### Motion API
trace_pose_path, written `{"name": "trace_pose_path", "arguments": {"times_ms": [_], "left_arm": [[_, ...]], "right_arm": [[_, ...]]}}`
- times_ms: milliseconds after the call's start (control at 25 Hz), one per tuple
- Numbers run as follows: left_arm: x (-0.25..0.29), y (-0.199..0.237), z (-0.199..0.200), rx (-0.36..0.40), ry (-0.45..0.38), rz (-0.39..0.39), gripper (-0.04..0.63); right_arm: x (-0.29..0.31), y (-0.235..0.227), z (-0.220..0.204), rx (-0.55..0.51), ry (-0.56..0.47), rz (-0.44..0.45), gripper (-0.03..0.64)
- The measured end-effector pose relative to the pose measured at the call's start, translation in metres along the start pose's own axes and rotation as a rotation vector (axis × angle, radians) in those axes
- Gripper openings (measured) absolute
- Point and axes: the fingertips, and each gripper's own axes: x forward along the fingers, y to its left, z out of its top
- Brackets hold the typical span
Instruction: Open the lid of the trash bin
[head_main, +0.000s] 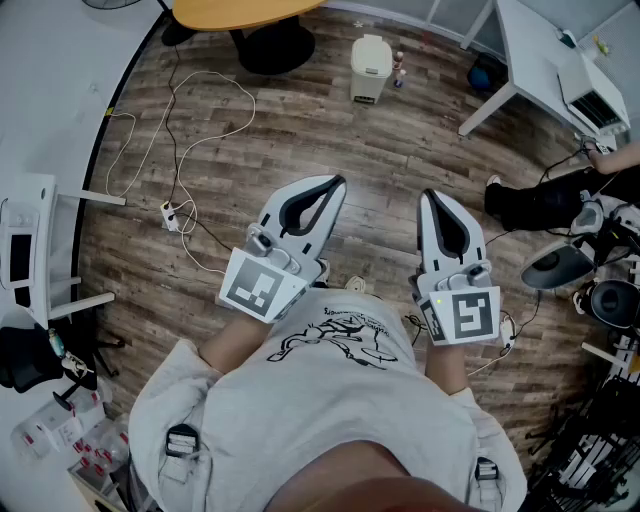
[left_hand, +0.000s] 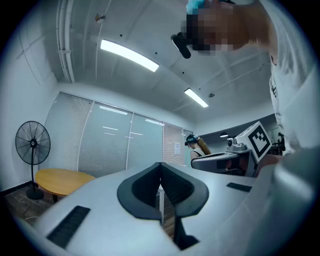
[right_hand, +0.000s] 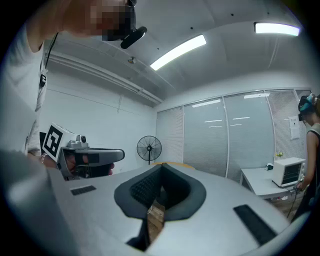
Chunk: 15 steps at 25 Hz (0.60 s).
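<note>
A small cream trash bin (head_main: 370, 68) with its lid down stands on the wooden floor at the far side of the room, seen only in the head view. Both grippers are held level in front of the person's chest, well short of the bin. My left gripper (head_main: 338, 183) has its jaws together with nothing between them; its tips (left_hand: 160, 165) meet in the left gripper view. My right gripper (head_main: 432, 197) is likewise shut and empty, its tips (right_hand: 161, 167) closed in the right gripper view. The bin does not show in either gripper view.
A round wooden table (head_main: 235, 12) on a black base stands left of the bin. A white desk (head_main: 545, 60) is at the far right. White cables (head_main: 180, 140) and a power strip (head_main: 172, 215) lie on the floor at left. Another person's legs (head_main: 540, 205) and gear crowd the right edge.
</note>
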Motion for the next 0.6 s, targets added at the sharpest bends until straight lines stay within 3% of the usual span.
{"name": "trace_pose_path", "arguments": {"times_ms": [600], "left_arm": [[-0.016, 0.012, 0.001, -0.004, -0.002, -0.013, 0.016]], "right_arm": [[0.012, 0.009, 0.003, -0.003, -0.019, -0.037, 0.006]]}}
